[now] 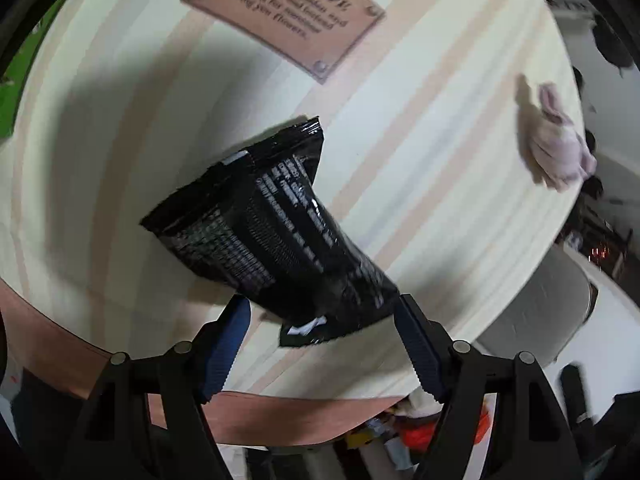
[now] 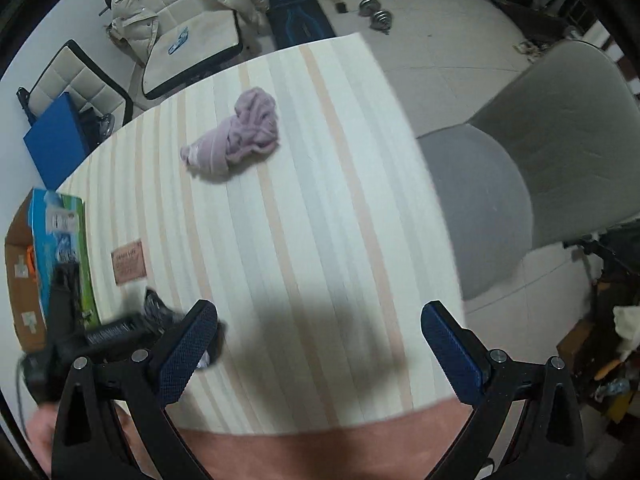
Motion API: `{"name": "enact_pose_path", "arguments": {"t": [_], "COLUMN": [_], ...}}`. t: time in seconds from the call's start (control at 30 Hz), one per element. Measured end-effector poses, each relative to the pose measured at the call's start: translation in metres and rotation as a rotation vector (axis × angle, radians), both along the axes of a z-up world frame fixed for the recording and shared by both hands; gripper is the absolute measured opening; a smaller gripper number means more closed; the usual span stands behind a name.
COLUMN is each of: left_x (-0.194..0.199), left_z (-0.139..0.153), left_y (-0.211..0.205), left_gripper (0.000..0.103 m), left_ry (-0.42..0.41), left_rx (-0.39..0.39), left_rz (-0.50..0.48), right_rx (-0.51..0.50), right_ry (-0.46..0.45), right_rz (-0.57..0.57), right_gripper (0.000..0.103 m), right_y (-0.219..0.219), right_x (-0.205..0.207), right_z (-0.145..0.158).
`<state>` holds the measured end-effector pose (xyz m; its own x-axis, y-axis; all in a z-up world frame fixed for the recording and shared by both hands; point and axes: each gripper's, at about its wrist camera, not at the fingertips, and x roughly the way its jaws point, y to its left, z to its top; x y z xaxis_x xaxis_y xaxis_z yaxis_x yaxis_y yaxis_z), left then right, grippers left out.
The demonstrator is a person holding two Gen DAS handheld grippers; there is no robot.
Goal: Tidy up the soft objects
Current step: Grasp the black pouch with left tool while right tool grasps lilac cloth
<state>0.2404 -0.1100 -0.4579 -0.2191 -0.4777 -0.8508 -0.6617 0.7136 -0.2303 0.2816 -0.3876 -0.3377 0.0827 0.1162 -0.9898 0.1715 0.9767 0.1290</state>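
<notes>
Foil, glossy and black, makes up the crinkled pouch (image 1: 276, 236) lying on the striped tablecloth (image 1: 420, 152), its back covered in small white print and its sealed ends flat and serrated. The left gripper (image 1: 320, 344) hangs over it with jaws spread open, blue ribbed pads on either side of the pouch's nearer end near the table's near edge; whether a pad touches the foil cannot be told. Beyond it a brown leather-look label (image 1: 284, 12) with rivets at its corners is fixed to the cloth.

Toward the far right edge lies a bunched lilac cloth (image 1: 556, 148), soft and fleecy, blurred in the left view. The right view shows it more clearly as a knotted, ribbed wad (image 2: 240, 132) near the table's far edge, well apart from the pouch. The right gripper (image 2: 320, 344) has its jaws wide open over bare tablecloth, holding nothing. Only this view takes in the grey padded chair (image 2: 520, 184) at the table's right edge and a cream quilted jacket (image 2: 180, 4) beyond the far edge.
</notes>
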Motion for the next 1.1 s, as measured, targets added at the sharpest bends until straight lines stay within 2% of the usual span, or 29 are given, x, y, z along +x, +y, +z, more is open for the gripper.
{"name": "enact_pose_path", "arguments": {"t": [0.03, 0.07, 0.1, 0.17, 0.2, 0.37, 0.5, 0.6, 0.63, 0.67, 0.77, 0.87, 1.0, 1.1], "left_x": [0.001, 0.001, 0.003, 0.008, 0.012, 0.032, 0.04, 0.042, 0.041, 0.041, 0.045, 0.048, 0.047, 0.045], "left_z": [-0.001, -0.003, -0.001, 0.002, 0.004, 0.018, 0.018, 0.019, 0.019, 0.019, 0.019, 0.023, 0.029, 0.035], "left_y": [-0.003, -0.006, -0.009, -0.013, -0.014, -0.005, 0.0, 0.004, 0.004, 0.003, -0.002, 0.002, -0.004, -0.016], "left_gripper": [0.069, 0.056, 0.052, 0.039, 0.037, 0.036, 0.036, 0.036, 0.036, 0.036, 0.036, 0.036, 0.036, 0.036], "left_ry": [0.009, 0.013, 0.016, -0.001, -0.013, -0.07, -0.065, -0.074, -0.076, -0.077, -0.085, -0.104, -0.128, -0.156], "left_rx": [0.019, 0.028, 0.047, 0.054, 0.059, 0.151, 0.139, 0.132, 0.127, 0.123, 0.113, 0.121, 0.15, 0.195], "left_rz": [-0.001, -0.007, -0.025, -0.06, -0.087, -0.2, -0.244, -0.266, -0.276, -0.283, -0.32, -0.388, -0.496, -0.622], "right_rx": [0.014, 0.029, 0.037, 0.087, 0.106, 0.162, 0.186, 0.286, 0.302, 0.298, 0.204, 0.152, 0.029, -0.001], "right_ry": [0.008, 0.016, 0.021, 0.047, 0.063, 0.116, 0.144, 0.163, 0.168, 0.177, 0.185, 0.198, 0.234, 0.295], "right_rz": [-0.002, -0.003, -0.004, -0.022, -0.033, -0.103, -0.201, -0.254, -0.253, -0.234, -0.1, 0.036, 0.267, 0.356], "right_gripper": [0.103, 0.103, 0.103, 0.103, 0.103, 0.095, 0.09, 0.076, 0.057, 0.043, 0.043, 0.043, 0.043, 0.043], "right_y": [0.002, 0.005, 0.01, 0.017, 0.021, 0.035, 0.036, 0.041, 0.046, 0.05, 0.068, 0.08, 0.094, 0.096], "right_x": [0.012, 0.025, 0.036, 0.061, 0.071, 0.114, 0.132, 0.137, 0.137, 0.137, 0.132, 0.115, 0.066, 0.025], "right_z": [-0.004, -0.009, -0.013, -0.025, -0.032, -0.066, -0.093, -0.109, -0.112, -0.113, -0.107, -0.1, -0.089, -0.094]}}
